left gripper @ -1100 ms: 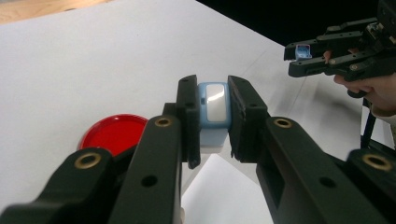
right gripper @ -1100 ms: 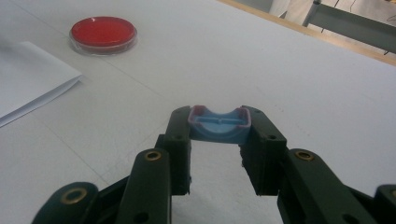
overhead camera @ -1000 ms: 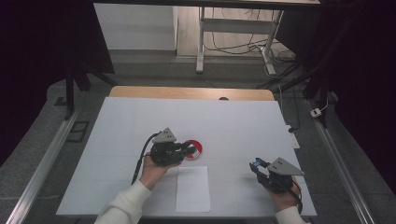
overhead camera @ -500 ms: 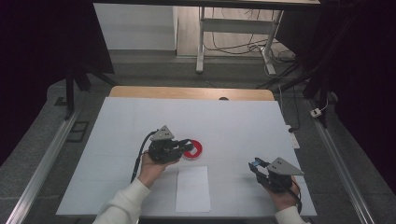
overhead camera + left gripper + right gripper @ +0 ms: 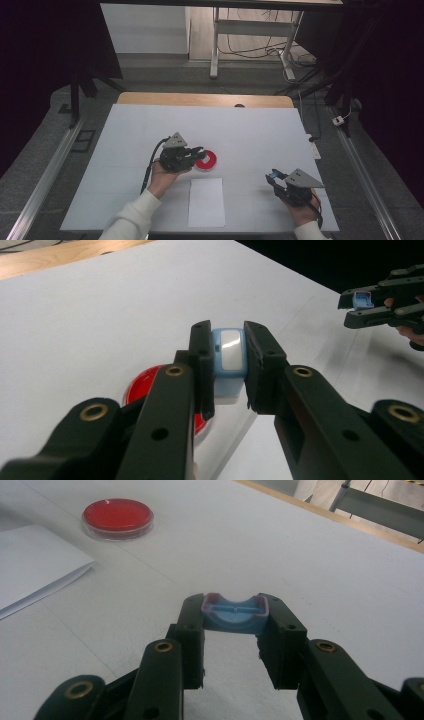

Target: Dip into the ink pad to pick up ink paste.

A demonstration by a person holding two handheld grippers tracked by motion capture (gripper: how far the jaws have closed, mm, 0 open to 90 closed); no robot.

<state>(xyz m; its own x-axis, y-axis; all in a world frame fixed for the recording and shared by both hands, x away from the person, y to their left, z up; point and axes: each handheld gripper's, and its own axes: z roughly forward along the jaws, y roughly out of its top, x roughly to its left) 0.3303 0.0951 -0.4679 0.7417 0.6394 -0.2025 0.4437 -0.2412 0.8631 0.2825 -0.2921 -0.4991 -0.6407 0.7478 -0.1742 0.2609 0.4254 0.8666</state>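
Stamp body (image 5: 227,357) — pale blue, upright, clamped between the left gripper (image 5: 196,153) fingers — hangs just over the red ink pad (image 5: 206,159); its cap (image 5: 235,612) sits clamped in the right gripper (image 5: 274,177), well apart across the bench (image 5: 260,135).

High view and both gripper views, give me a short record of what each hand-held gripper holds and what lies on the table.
left hand-held gripper: shut on a pale blue block, over the red dish
right hand-held gripper: shut on a blue cap, above the table
red dish: round, on the white table
paper sheet: flat, near the front edge, between the hands
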